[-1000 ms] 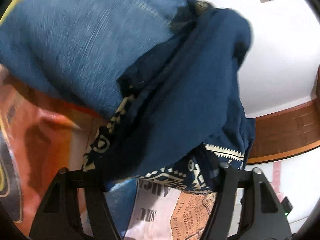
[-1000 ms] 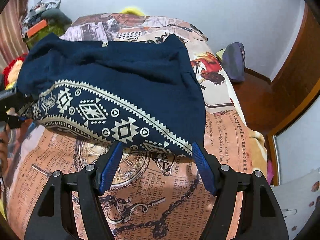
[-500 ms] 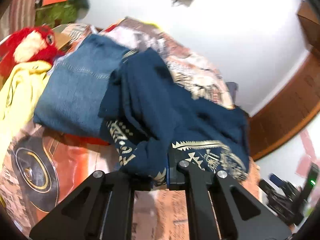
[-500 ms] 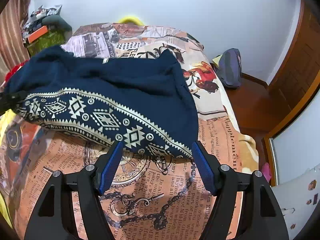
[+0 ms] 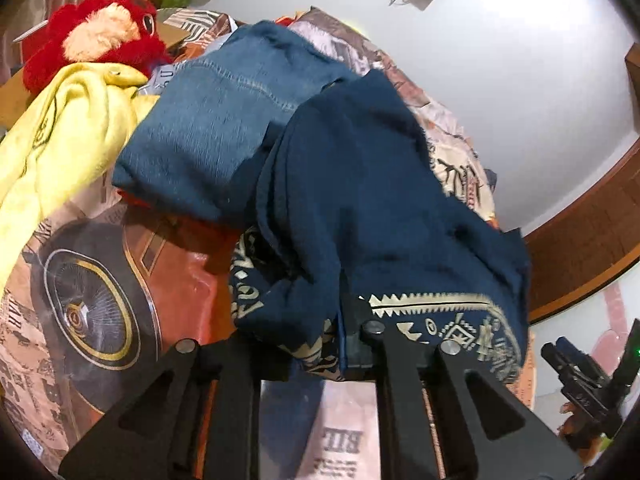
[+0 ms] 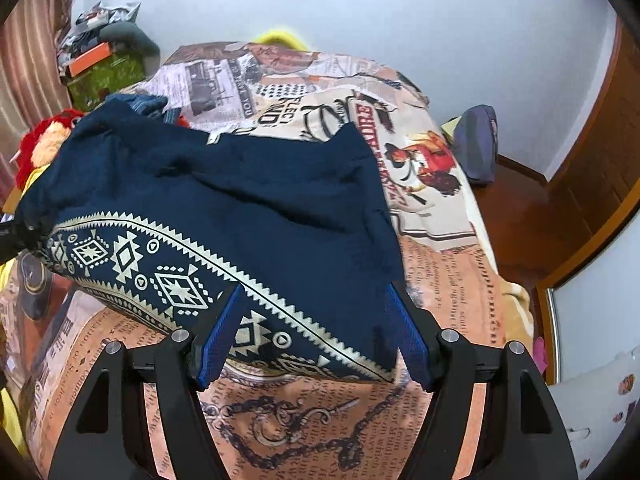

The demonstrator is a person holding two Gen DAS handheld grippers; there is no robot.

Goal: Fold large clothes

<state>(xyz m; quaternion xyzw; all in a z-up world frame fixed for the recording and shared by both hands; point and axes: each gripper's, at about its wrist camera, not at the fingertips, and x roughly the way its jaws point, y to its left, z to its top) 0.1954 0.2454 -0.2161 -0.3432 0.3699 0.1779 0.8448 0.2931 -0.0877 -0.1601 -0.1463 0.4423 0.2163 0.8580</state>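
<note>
My left tongs [image 5: 304, 344] were clamped on a bunched corner of the navy garment [image 6: 256, 216], right where its cream patterned band [image 6: 176, 280] gathered; their jaws had just been easing a little wider, with the cloth still pinched between them. In the right wrist view that corner showed at the far left edge, pulled into a tight knot of fabric.

My right tongs [image 6: 312, 332] stood well apart, their blue pads [image 6: 220, 336] on either side of the band's other end. The cloth lay between the pads, but I could not tell whether they pressed on it.

The garment hung stretched between my two tongs above the newspaper-print bedspread [image 6: 440, 280]. Its long axis ran from the left tongs across to the right ones, and the patterned band followed that line along the edge nearest me. The plain navy part sloped away toward the far end of the bed, its far corner resting on the spread.

Behind it, on my left side, lay folded jeans [image 5: 224, 120], with the navy cloth overlapping their near edge. A yellow garment [image 5: 68, 136] was beside them and a red plush toy [image 5: 96, 40] sat further back
</note>
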